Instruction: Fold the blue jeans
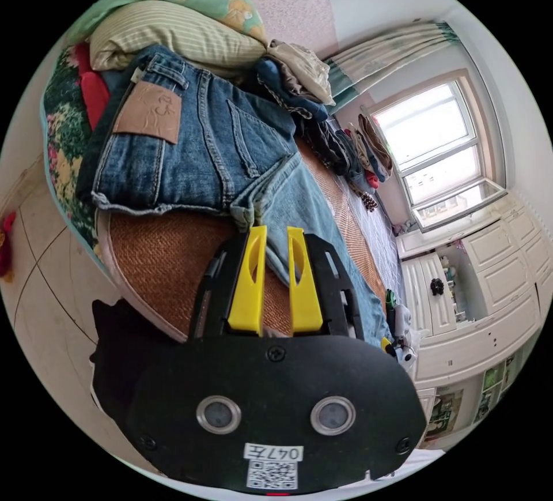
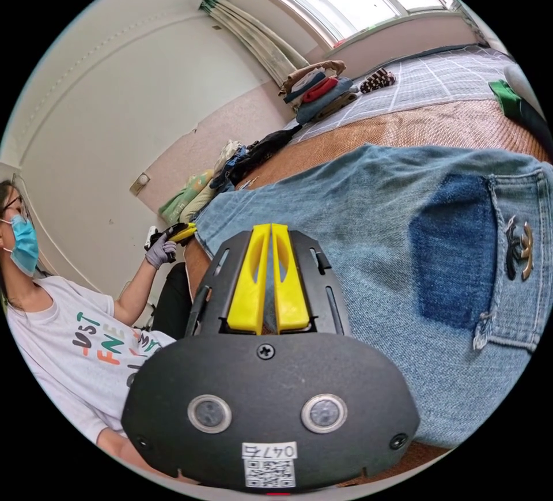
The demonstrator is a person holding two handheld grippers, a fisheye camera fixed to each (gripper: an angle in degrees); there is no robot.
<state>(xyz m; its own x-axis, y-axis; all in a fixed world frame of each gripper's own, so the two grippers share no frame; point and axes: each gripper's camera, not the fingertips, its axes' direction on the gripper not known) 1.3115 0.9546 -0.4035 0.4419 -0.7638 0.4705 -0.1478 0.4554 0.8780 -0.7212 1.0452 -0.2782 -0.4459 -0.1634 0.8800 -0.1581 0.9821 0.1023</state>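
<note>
Light blue jeans (image 1: 325,218) lie stretched along a woven mat (image 1: 155,259) on the bed. In the left gripper view my left gripper (image 1: 277,231) sits at the hem end of one leg, its yellow jaws a narrow gap apart with denim between the tips. In the right gripper view the jeans (image 2: 374,224) show a dark patch and back pocket (image 2: 512,259). My right gripper (image 2: 271,227) is shut on the denim near the waist end. The left gripper (image 2: 181,232) shows far off at the leg end, held in a gloved hand.
A darker pair of folded jeans (image 1: 196,138) with a leather patch lies just beyond the leg hem, against pillows (image 1: 173,34). Clothes piles (image 1: 299,86) (image 2: 317,89) line the wall side. The person (image 2: 69,322) stands at the bed's edge. White cabinets (image 1: 489,282) stand under the window.
</note>
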